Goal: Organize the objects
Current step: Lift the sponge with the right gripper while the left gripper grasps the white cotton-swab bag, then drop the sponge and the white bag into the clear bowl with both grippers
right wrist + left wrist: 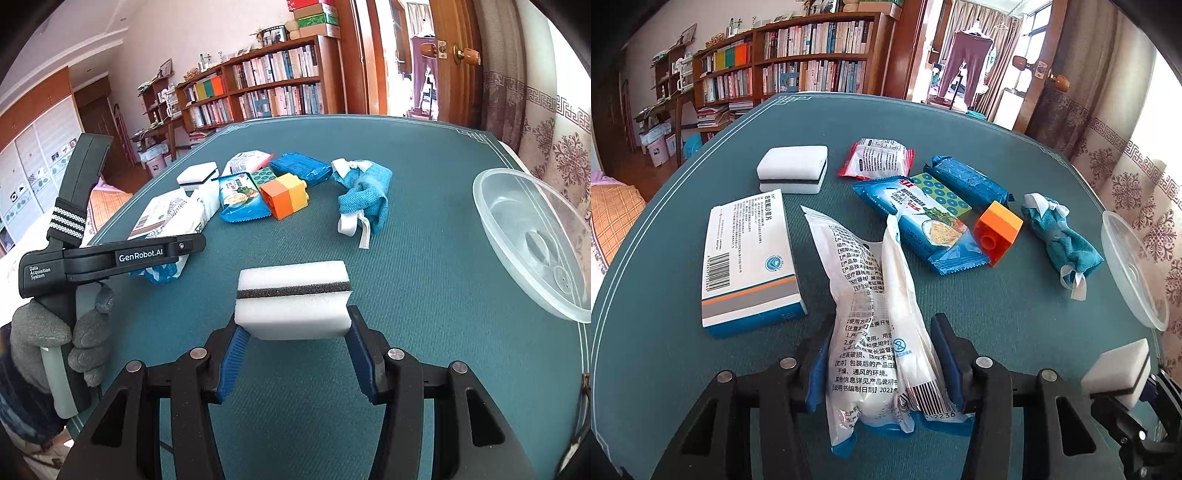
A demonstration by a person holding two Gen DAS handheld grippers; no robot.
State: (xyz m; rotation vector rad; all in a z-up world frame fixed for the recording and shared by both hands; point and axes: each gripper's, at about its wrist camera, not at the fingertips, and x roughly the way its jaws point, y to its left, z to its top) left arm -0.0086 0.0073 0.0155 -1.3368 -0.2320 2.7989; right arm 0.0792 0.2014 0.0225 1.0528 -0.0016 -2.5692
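Observation:
My left gripper [882, 354] is shut on a white plastic pouch [875, 314] with printed text, held over the teal table [997, 332]. My right gripper [293, 332] is shut on a white sponge with a black stripe [293, 299], which also shows in the left wrist view [1117, 373]. On the table lie a medicine box [750, 262], a second sponge [792, 168], a red-edged snack packet [877, 158], a blue noodle packet [923, 218], a dark blue bar [967, 181], an orange block [997, 230] and a rolled teal cloth [1062, 236].
A clear plastic bowl [532, 240] sits at the table's right edge, right of the held sponge. The left gripper's body and a gloved hand [59, 332] stand at the left in the right wrist view. Bookshelves [798, 66] and a door lie beyond the table.

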